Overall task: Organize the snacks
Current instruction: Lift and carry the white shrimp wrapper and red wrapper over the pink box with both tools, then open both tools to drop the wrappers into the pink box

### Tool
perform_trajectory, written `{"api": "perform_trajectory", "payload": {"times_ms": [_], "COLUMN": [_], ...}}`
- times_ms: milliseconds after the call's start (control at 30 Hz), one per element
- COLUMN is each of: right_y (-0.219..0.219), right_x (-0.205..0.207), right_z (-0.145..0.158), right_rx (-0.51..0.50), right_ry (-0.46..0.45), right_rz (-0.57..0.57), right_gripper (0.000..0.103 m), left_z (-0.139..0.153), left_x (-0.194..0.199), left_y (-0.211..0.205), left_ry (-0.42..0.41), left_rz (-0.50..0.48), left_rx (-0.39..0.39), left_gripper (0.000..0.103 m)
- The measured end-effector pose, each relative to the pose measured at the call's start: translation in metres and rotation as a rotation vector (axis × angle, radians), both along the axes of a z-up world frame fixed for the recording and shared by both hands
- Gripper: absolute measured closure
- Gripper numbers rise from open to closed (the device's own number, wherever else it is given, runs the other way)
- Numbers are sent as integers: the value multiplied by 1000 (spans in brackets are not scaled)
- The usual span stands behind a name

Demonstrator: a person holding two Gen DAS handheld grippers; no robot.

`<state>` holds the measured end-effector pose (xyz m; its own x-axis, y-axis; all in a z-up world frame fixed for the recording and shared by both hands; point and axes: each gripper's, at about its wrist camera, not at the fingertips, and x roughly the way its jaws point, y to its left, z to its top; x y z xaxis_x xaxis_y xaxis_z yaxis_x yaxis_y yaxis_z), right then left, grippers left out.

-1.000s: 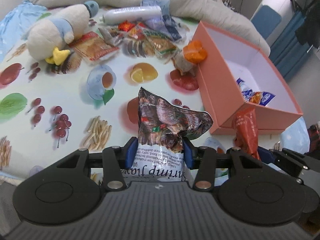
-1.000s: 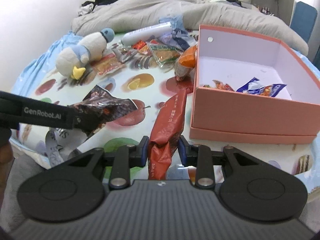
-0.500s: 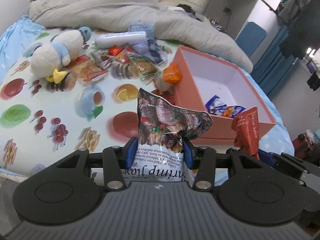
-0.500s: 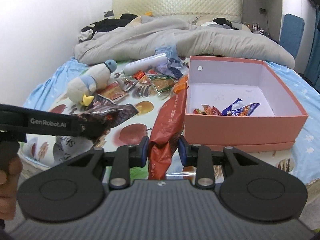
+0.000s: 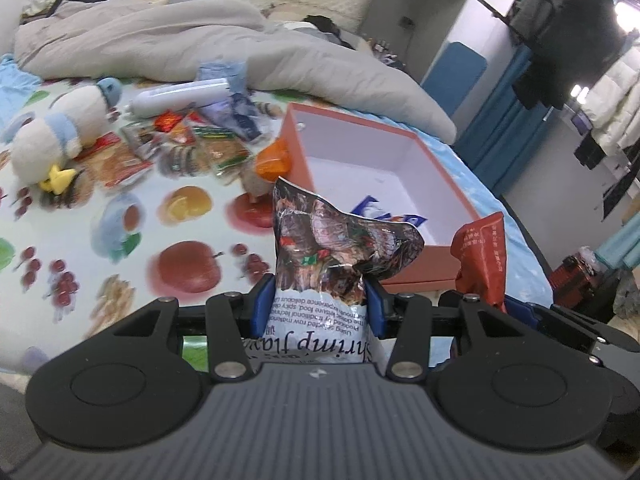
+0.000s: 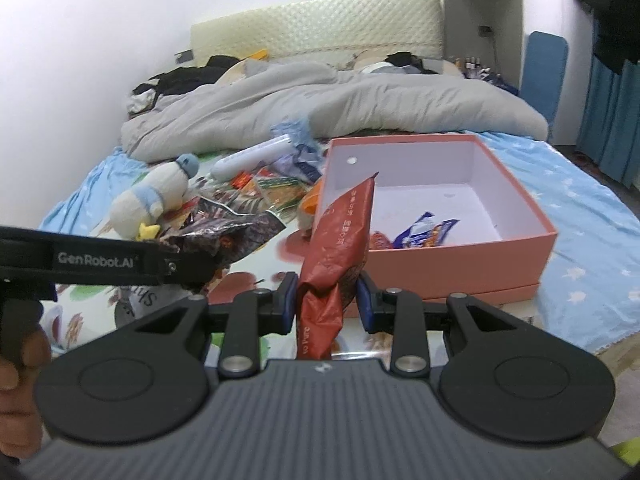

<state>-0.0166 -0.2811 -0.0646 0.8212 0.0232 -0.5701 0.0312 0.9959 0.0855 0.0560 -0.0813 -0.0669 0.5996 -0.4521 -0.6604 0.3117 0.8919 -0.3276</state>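
Pink cardboard box (image 6: 460, 252) holds only a few packets; many snacks (image 5: 192, 140) remain scattered on the fruit-print sheet beside it. Against the earlier frames, both grippers sit higher. Left gripper (image 5: 318, 306) stays clamped on the shrimp bag (image 5: 340, 244), right gripper (image 6: 326, 304) on the red packet (image 6: 340, 236).
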Motion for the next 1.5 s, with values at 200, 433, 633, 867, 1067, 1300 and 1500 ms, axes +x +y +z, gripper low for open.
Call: {"api": "perform_trajectory", "payload": {"times_ms": [200,433,633,867,1067,1300,1500], "right_y": [-21,-43,-62,-90,-114,-141,-161], "right_x": [1,13,35,72,111,186,229], "right_z": [10,11,5,-2,-9,-28,-35], "right_rx": [3,21,43,48,27,23,16], "right_ry": [-26,-35,-19,6,17,99,132], "right_rz": [-66,-93,-102,-130,-154,-176,-213], "right_gripper": [69,69,69,69,69,69,69], "left_z": [9,18,18,14,6,-12,-33], "left_x": [10,35,65,108,157,241,303], "left_y": [-24,-48,-65,-88,-122,-174,-199], "left_ry": [-6,-23,-34,-29,-12,34,86], "left_rz": [-60,-107,-146,-148,-167,-185,-163], "left_rx": [-3,-5,33,55,59,108,143], "left_gripper": [51,52,52,52,52,52,52]}}
